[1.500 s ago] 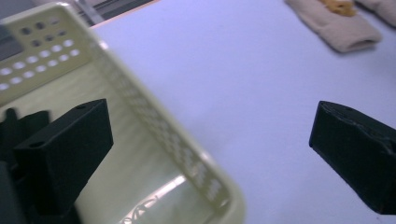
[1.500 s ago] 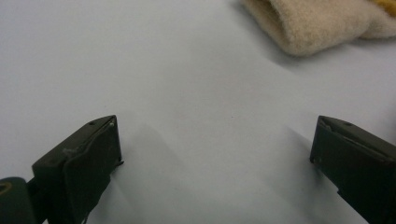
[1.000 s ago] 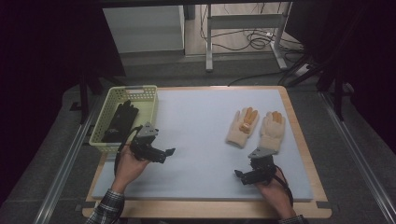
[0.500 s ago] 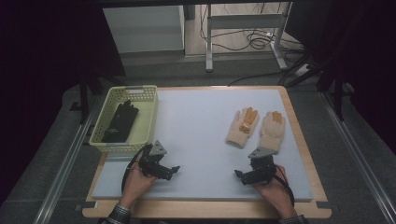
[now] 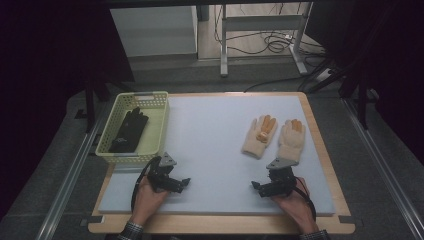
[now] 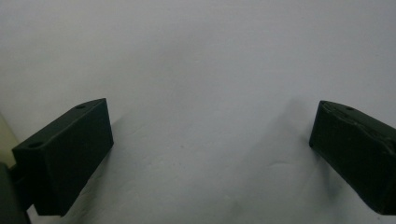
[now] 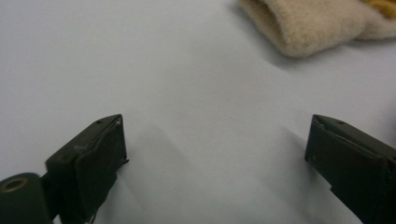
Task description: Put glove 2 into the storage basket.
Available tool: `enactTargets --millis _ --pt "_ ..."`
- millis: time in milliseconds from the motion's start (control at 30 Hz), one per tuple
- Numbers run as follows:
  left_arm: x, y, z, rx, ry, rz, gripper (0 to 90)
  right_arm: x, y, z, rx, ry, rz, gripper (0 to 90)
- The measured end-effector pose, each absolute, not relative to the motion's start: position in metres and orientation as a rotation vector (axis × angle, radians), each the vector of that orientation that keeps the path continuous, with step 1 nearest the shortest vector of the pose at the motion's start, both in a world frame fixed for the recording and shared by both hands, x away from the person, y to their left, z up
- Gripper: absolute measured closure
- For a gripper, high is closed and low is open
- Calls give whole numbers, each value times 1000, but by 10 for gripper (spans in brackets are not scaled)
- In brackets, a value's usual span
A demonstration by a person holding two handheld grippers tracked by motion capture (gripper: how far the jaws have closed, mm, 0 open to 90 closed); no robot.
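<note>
Two cream gloves with orange palm print lie side by side at the right of the pale mat, the left glove [image 5: 259,135] and the right glove [image 5: 291,140]. A black glove [image 5: 129,131] lies inside the yellow-green basket [image 5: 158,125] at the mat's left edge. My left gripper [image 5: 183,182] rests low on the mat just below the basket, open, nothing between its jaws [image 6: 205,154]. My right gripper [image 5: 256,186] sits near the front right, below the cream gloves, open and empty [image 7: 215,158]. A cream glove's cuff [image 7: 303,28] shows at the top of the right gripper view.
The pale mat [image 5: 215,150] lies on a wooden table [image 5: 320,145] with a raised rim. Beyond the far edge stand a white cabinet [image 5: 152,30] and metal frame legs [image 5: 223,45] with cables on the floor.
My left gripper has drawn back from the basket toward the front of the table and settled low on the mat. The right gripper has stayed put.
</note>
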State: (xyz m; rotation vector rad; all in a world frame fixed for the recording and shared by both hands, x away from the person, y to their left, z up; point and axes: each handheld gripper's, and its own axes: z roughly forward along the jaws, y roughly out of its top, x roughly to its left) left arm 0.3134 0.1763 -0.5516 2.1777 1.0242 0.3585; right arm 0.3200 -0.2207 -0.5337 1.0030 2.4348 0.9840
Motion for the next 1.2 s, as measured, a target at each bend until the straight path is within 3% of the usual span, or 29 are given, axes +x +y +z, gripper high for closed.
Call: enactTargets --millis 300,667,1200 --pt "313 176 -552 2176 1024 362 0 325 -233 -513 1102 2359 1050 144" --pt "313 176 -552 2176 1024 362 0 360 -259 -474 1149 2220 980 270" --pt "313 176 -552 2176 1024 362 0 426 -303 -484 1298 2054 848 360"
